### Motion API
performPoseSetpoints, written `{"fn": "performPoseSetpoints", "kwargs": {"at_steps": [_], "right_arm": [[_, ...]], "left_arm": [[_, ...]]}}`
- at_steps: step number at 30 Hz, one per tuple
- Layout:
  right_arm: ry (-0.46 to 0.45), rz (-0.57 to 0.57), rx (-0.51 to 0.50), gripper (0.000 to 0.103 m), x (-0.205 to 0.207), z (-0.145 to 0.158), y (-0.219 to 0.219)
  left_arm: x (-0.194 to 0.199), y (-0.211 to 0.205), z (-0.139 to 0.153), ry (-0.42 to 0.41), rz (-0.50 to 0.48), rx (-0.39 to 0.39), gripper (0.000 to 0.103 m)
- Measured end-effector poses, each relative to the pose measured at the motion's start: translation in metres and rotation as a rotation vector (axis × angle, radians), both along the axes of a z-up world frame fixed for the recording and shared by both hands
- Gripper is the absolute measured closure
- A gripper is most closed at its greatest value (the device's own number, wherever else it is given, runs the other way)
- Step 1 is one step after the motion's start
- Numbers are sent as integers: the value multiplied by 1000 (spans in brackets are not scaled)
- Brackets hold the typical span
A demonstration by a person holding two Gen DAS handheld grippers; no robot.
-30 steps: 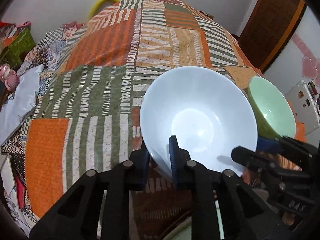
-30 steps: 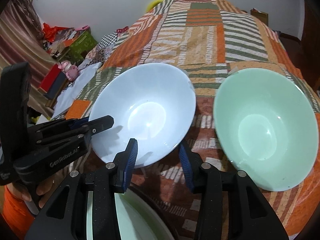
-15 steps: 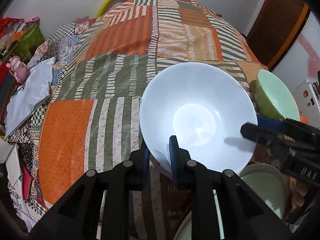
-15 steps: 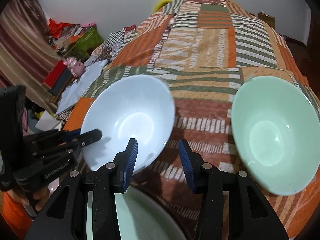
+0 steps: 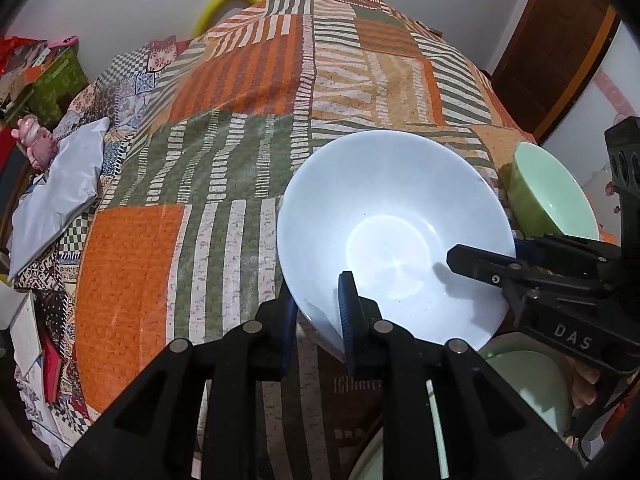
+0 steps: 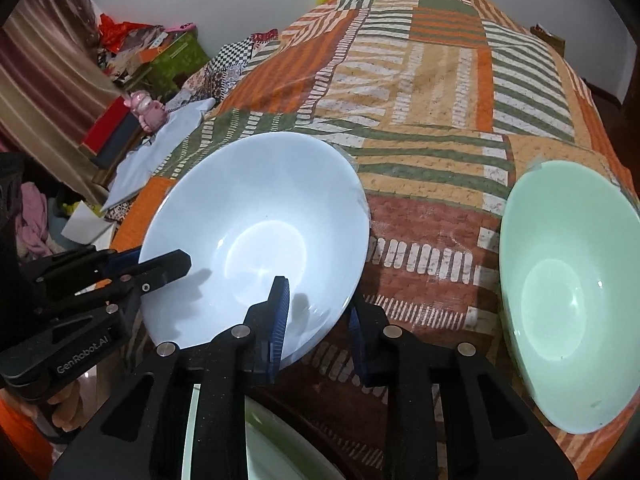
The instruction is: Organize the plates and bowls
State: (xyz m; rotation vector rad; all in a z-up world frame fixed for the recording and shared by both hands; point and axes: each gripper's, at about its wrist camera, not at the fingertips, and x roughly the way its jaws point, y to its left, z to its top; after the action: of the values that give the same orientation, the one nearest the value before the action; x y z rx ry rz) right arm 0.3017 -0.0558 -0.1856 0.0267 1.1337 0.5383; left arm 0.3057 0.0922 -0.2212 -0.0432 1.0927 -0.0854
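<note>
A pale blue bowl (image 5: 394,236) is held above the patchwork bedspread. My left gripper (image 5: 316,320) is shut on its near rim, one finger inside and one outside. It also shows in the right wrist view (image 6: 256,248), where my right gripper (image 6: 316,316) is open with the bowl's rim between its fingers, not pinched. A green bowl (image 6: 568,296) sits on the bed to the right; it also shows in the left wrist view (image 5: 548,196). A green plate (image 5: 528,392) lies below the blue bowl, and its edge shows in the right wrist view (image 6: 260,440).
The striped orange and green bedspread (image 5: 240,120) stretches far ahead. A white cloth (image 5: 56,196) and clutter lie off the bed's left side. A wooden door (image 5: 560,32) stands at the far right.
The blue bowl has moved left with my left gripper, then my right gripper has come in so its fingers straddle the bowl's rim. The green bowl has stayed put.
</note>
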Motion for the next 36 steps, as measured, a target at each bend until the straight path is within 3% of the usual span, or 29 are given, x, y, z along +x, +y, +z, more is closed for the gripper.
{"fn": "performPoseSetpoints", "kwargs": {"at_steps": [8,15,26,36], "right_arm": [[-26,-19,-7,78,-10,10,-6],[-85,-23,11,78,-24,37,-9],[-169,7,33,78,-57,73,-1],[-207,55,56,78,-85,89,21]], "left_arm": [[-10,-8,17,-41,-7,-11,84],[-30,-9,40,-90,3,-33,84],[-82,0,82,-181,32,-55,84],[-129,25,105,-230,82,-62,84]]}}
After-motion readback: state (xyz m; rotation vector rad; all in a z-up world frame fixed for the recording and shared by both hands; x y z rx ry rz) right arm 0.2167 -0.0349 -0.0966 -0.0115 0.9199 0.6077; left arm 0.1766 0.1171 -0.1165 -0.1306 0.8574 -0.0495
